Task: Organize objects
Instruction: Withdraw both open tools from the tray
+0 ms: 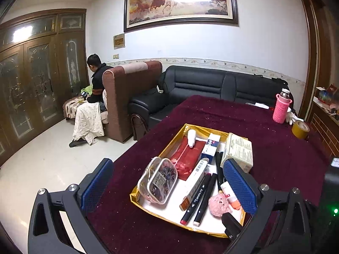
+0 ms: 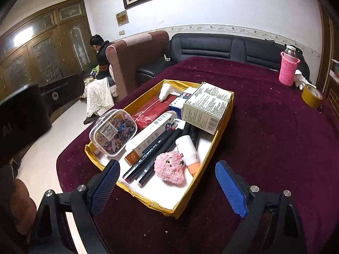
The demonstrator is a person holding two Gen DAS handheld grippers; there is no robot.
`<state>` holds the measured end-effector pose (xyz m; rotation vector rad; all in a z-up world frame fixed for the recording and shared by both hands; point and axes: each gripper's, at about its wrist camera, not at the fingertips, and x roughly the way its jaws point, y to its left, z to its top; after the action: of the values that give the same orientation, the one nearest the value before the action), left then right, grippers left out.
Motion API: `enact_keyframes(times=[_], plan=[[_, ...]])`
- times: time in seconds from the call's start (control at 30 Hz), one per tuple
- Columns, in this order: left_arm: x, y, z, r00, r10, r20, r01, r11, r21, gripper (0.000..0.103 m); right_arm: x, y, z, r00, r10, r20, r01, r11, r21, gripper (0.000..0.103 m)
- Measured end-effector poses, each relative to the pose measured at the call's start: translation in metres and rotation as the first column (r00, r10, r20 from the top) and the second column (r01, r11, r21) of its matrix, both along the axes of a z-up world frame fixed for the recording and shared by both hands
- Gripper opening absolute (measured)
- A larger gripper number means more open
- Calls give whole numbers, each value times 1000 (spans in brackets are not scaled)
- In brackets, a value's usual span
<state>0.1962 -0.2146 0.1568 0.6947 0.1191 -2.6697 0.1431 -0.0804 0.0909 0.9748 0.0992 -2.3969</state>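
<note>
The left hand-held gripper (image 1: 167, 187) hangs low over the near end of a gold-edged tray (image 1: 135, 196), pointing forward and down. Its blue-padded fingers (image 1: 96, 182) are spread wide, with the tray's near half between them. They hold nothing; whether the right pad touches the things behind it cannot be told. The right hand-held gripper (image 2: 168, 187) is posed the same way at the tray's (image 2: 222, 127) near corner, jaws wide and empty, apart from the contents.

The tray sits on a bench (image 1: 264, 148) covered in dark red cloth. Inside lie a clear plastic box (image 2: 113, 132) of small colourful pieces with a printed label too small to read, a long white carton (image 2: 151, 135) with a barcode and large characters I cannot make out, two black marker pens (image 2: 148, 160) with faint white script, a pink plush toy (image 2: 169, 167), a white tube (image 2: 187, 148) with an orange cap, a red packet (image 2: 150, 112), a small white bottle (image 2: 165, 92), a blue and white box (image 2: 182, 101) and a pale box (image 2: 206, 108) covered in fine print with a barcode.

At the bench's far edge stand a bottle (image 2: 289, 67) in a pink knitted sleeve and a roll of yellow tape (image 2: 312, 96). Beyond, a person (image 1: 95, 84) sits by a brown armchair (image 1: 129, 97).
</note>
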Motion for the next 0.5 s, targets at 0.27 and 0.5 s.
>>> enact_keyframes(times=[0.27,0.5], plan=[[-1,7,-8,999,-34,27,34,999,-2,103,0,-5,-5,1000,-4,8,3,1000,25,95],[-7,7,-18,997,-47,64,46,999,20,103,-5,-7,-12,1000,-7,24,6,999,31,95]])
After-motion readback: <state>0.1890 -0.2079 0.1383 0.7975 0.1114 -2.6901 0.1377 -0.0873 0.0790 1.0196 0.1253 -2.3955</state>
